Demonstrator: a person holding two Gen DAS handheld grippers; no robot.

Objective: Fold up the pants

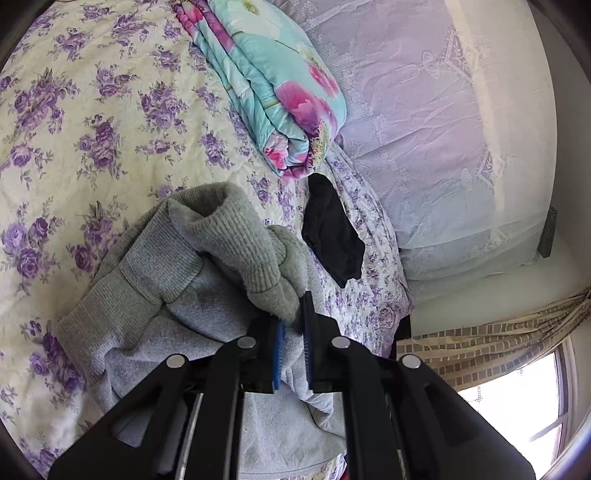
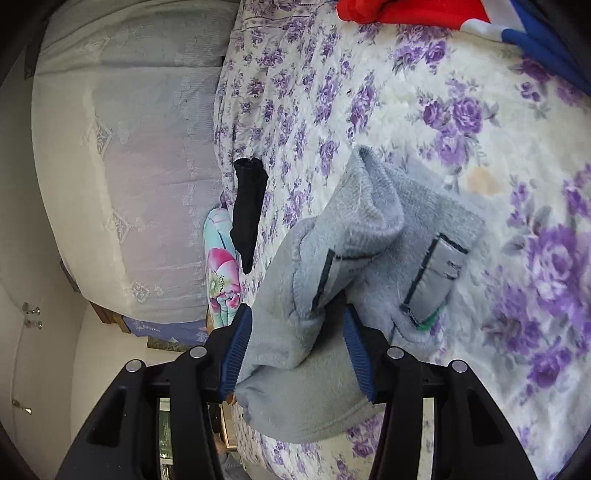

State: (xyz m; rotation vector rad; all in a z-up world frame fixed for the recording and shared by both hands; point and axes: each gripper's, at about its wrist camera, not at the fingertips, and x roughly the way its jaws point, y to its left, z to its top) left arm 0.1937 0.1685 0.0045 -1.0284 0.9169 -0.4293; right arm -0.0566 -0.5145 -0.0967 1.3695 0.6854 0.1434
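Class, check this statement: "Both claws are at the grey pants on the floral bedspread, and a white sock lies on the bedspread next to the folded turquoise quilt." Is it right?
Not quite. The sock is black, not white, as the left wrist view shows clearly. The rest stands: the left claw and the right claw are at the grey pants on the floral bedspread, with the sock next to the folded turquoise quilt.

Open floral bed (image 1: 92, 122) left of grey pants (image 1: 155, 295) in my left view, room to pass there; folded teal quilt (image 1: 273, 92) blocks far side; black garment (image 1: 332, 236) lies just beside pants, near bed edge; lilac pillow (image 1: 424, 147) beyond. Right view: bare bed right of pants; red and blue cloth (image 2: 461, 18) at far edge; black garment and quilt on left side.
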